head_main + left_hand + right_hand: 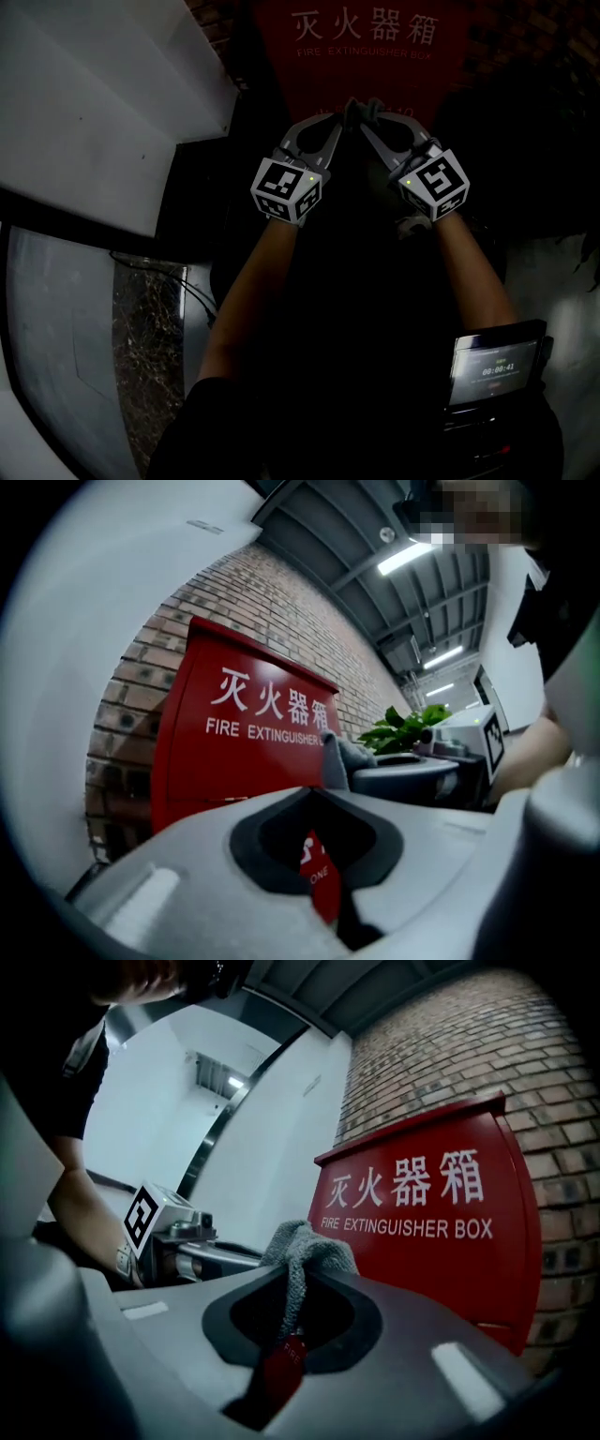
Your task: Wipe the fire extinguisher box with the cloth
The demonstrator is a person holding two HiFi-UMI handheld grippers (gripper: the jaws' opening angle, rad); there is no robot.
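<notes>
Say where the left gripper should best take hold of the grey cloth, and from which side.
Probably the bunched fold of the cloth that sticks out past the closed tips of the right gripper; the rest is pinched between those jaws. The left gripper, jaws together, sits just beside it, so it should open and come in from the left.

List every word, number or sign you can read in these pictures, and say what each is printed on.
"灭火器箱": white characters on the front of the red fire extinguisher box.
"FIRE EXTINGUISHER BOX": white, just beneath, on the same front.
"00:00:41", as far as it can be made out: on the device screen in the head view; its other print is too small to read.
</notes>
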